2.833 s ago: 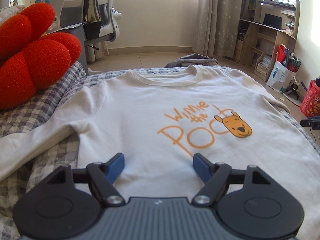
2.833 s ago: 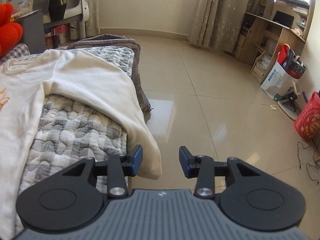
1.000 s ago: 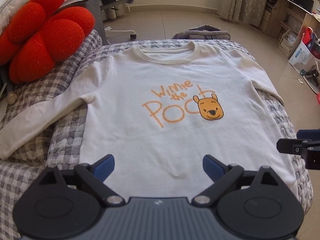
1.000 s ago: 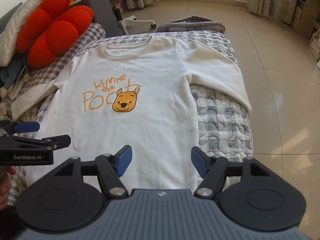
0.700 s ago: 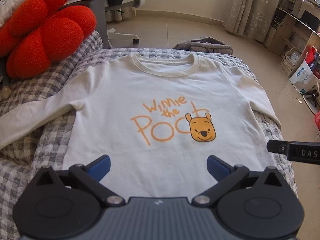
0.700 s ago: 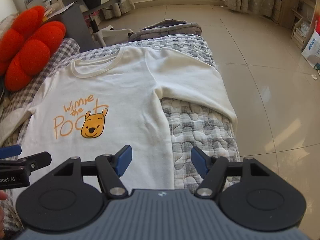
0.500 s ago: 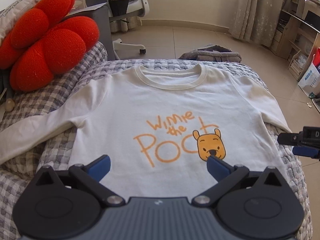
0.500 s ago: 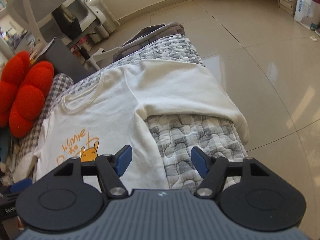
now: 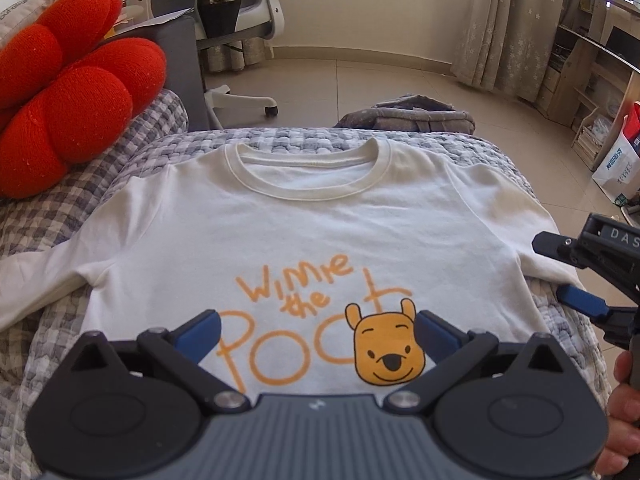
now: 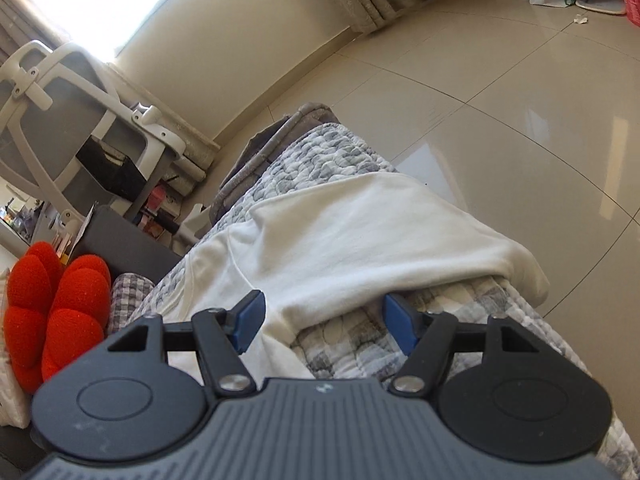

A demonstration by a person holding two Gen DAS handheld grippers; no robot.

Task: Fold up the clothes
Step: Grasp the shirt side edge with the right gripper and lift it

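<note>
Through the left wrist camera I see my left gripper [image 9: 316,330] hanging over the lower front of a white long-sleeved sweatshirt [image 9: 312,236], its 2 blue-padded fingers [image 9: 198,330] spread as wide as they go with nothing pinched between them. The sweatshirt lies flat and face up on a grey checked quilt [image 9: 132,160] that covers the bed, collar [image 9: 306,168] toward the far edge. Its orange lettering [image 9: 296,280] and yellow bear face [image 9: 388,352] sit right between my open fingers. The 1 sleeve [image 9: 36,280] I can follow on the left of the view stretches out across the quilt toward the picture's edge. A red knitted flower cushion [image 9: 68,92] rests on the bed at upper left, apart from the sweatshirt. At the right edge my right gripper [image 9: 584,276] comes into view beside the sweatshirt's far sleeve, with a hand [image 9: 624,408] below it. Beyond the bed a grey bundle of cloth [image 9: 412,114] lies at its far end, and a white office chair [image 9: 240,12] stands on the tiled floor [image 9: 360,80].

Through the right wrist camera, which is rolled to one side, my right gripper [image 10: 324,322] stands partly spread, and its 2 blue pads [image 10: 250,320] touch no cloth that I can make out. Just ahead of them the sweatshirt's sleeve [image 10: 380,240] drapes over the quilt [image 10: 340,160] toward the bed's edge, its cuff end [image 10: 528,276] hanging past the side. The armpit fold lies between the fingers' line of sight. The red cushion [image 10: 56,312] shows at far left.
</note>
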